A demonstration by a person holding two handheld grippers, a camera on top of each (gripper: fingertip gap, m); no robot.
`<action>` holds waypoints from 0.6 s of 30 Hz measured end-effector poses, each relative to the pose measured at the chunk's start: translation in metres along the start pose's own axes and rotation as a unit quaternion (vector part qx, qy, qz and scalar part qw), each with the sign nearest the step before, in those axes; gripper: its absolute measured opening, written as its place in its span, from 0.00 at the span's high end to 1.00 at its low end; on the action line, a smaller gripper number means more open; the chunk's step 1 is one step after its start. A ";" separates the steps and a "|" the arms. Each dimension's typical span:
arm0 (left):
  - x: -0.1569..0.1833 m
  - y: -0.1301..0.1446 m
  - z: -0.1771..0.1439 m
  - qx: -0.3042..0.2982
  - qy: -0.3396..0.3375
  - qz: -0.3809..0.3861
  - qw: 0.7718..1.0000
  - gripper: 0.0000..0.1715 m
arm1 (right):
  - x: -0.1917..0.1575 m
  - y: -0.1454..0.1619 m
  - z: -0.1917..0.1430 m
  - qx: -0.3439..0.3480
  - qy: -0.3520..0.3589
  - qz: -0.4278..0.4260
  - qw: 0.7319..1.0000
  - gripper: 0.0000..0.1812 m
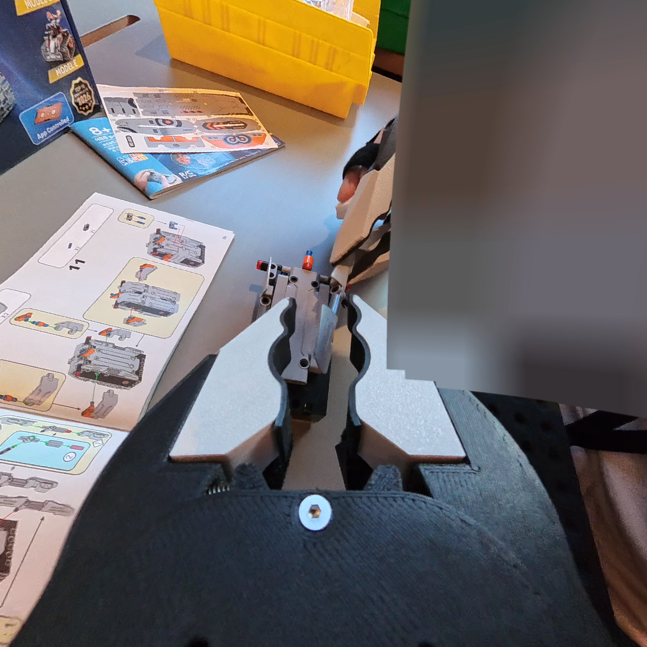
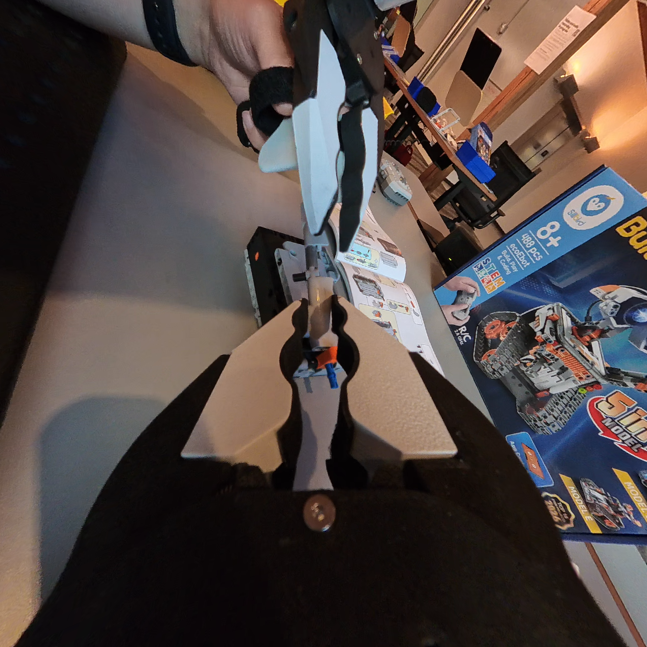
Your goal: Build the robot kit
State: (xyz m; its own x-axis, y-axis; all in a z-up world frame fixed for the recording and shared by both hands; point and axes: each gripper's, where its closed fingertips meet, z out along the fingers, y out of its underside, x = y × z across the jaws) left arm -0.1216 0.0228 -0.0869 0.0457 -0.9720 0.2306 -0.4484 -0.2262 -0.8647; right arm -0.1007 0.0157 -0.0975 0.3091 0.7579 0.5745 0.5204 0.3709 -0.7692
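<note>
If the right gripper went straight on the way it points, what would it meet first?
The right gripper already closes on a grey piece of the block model. Straight ahead, probably the left gripper comes first; depth is unclear.

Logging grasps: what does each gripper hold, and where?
Left gripper flanks the grey block assembly, closure unclear. Right gripper pinches its grey end piece.

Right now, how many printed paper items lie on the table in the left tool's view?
3: the open instruction booklet at left, the blue closed booklet behind it, and the sticker sheet resting on that booklet. Others may be hidden.
</note>
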 end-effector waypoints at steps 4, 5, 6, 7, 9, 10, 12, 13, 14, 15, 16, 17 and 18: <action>0.011 0.007 0.005 -0.021 0.035 -0.023 0.999 0.86 | -0.004 -0.004 0.001 0.000 -0.016 0.010 1.000 0.94; 0.011 0.012 0.006 -0.033 0.037 -0.031 0.998 0.88 | -0.006 -0.006 0.001 0.004 -0.022 0.018 1.000 0.94; 0.013 0.015 0.006 -0.043 0.041 -0.040 0.997 0.93 | -0.007 -0.008 0.000 0.008 -0.027 0.029 0.999 0.94; 0.014 0.016 0.005 -0.046 0.044 -0.054 0.997 0.93 | -0.006 -0.009 0.000 0.011 -0.029 0.041 0.999 0.94; 0.019 0.014 0.003 -0.044 0.060 -0.086 0.994 0.94 | -0.008 -0.012 -0.001 0.017 -0.043 0.076 0.996 0.94; 0.023 0.013 0.001 -0.043 0.072 -0.101 0.991 0.94 | -0.010 -0.014 -0.002 0.024 -0.052 0.096 0.994 0.94; 0.032 0.006 -0.002 -0.032 0.102 -0.135 0.985 0.96 | -0.015 -0.016 -0.003 0.031 -0.081 0.148 0.985 0.94; 0.034 0.002 -0.003 -0.026 0.106 -0.144 0.983 0.96 | -0.018 -0.018 -0.005 0.039 -0.096 0.170 0.980 0.93; 0.035 0.001 -0.003 -0.023 0.106 -0.141 0.984 0.97 | -0.020 -0.022 -0.007 0.049 -0.109 0.190 0.974 0.88; 0.038 0.000 -0.003 -0.025 0.106 -0.119 0.987 0.97 | -0.018 -0.024 -0.008 0.057 -0.114 0.211 0.969 0.81; 0.040 0.001 -0.003 -0.029 0.099 -0.086 0.991 0.97 | -0.017 -0.028 -0.011 0.067 -0.128 0.234 0.962 0.78; 0.039 0.004 -0.003 -0.037 0.083 -0.051 0.995 0.97 | -0.018 -0.034 -0.014 0.077 -0.161 0.257 0.950 0.80; 0.040 0.006 -0.002 -0.045 0.073 -0.021 0.996 0.97 | -0.017 -0.038 -0.016 0.075 -0.197 0.285 0.935 0.82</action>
State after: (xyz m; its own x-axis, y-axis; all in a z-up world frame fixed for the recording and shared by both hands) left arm -0.1246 -0.0169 -0.0819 -0.0622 -0.9405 0.3339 -0.5268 -0.2533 -0.8114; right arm -0.1129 -0.0203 -0.0738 0.1697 0.9833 -0.0664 0.2340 -0.1057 -0.9665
